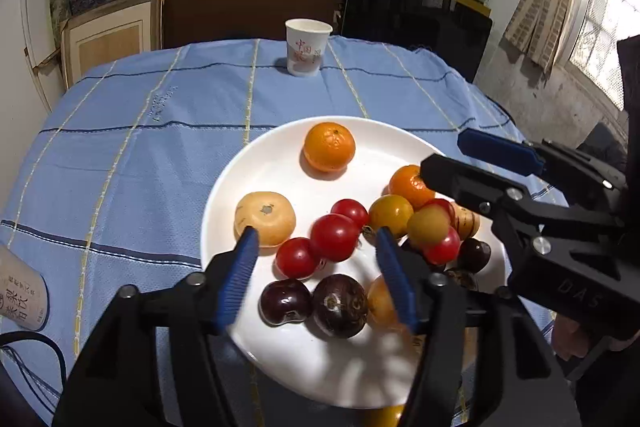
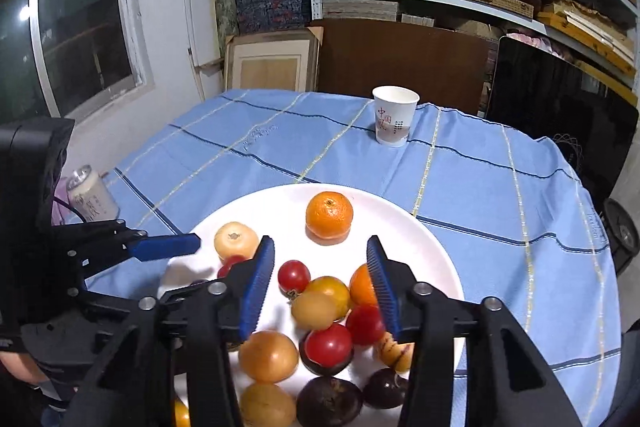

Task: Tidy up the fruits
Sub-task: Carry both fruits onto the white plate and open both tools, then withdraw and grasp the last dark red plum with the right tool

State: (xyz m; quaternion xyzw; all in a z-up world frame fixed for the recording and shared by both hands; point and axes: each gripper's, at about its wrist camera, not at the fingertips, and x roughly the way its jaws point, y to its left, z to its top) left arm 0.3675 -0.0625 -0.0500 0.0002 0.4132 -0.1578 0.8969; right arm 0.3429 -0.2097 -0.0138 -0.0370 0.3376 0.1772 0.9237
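A white plate (image 1: 248, 163) loaded with fruit is seen on a surface covered by a blue checked cloth (image 1: 160, 147). The left gripper (image 1: 316, 251) is held wide apart and empty above the near side of the plate; between and just beyond its blue pads, two red tomatoes (image 1: 334, 237) are framed, and two dark purple fruits (image 1: 340, 305) lie closer in, between the fingers. A pale yellow fruit (image 1: 266, 217) is seen just beyond the left pad, and a lone orange (image 1: 329, 146) sits farther ahead, apart from the rest. To the right of this gripper the other tool is seen reaching in over the plate's edge, beside a second orange (image 1: 408, 185).

The right gripper (image 2: 320, 279) is likewise spread wide with nothing held, over the plate (image 2: 420, 247). Between its pads a small red tomato (image 2: 294, 275) and a cluster of yellow fruits (image 2: 320, 301) are shown; the lone orange (image 2: 329, 215) lies ahead. Only this view shows the orange-yellow fruits (image 2: 268, 355) near the left finger base. To its left, one blue finger of the left gripper is seen at the plate's rim.

A paper cup (image 1: 307, 47) stands far ahead of both grippers. A can (image 2: 90, 195), upright far to the left in the right wrist view, is only partly visible at the edge of the left wrist view.
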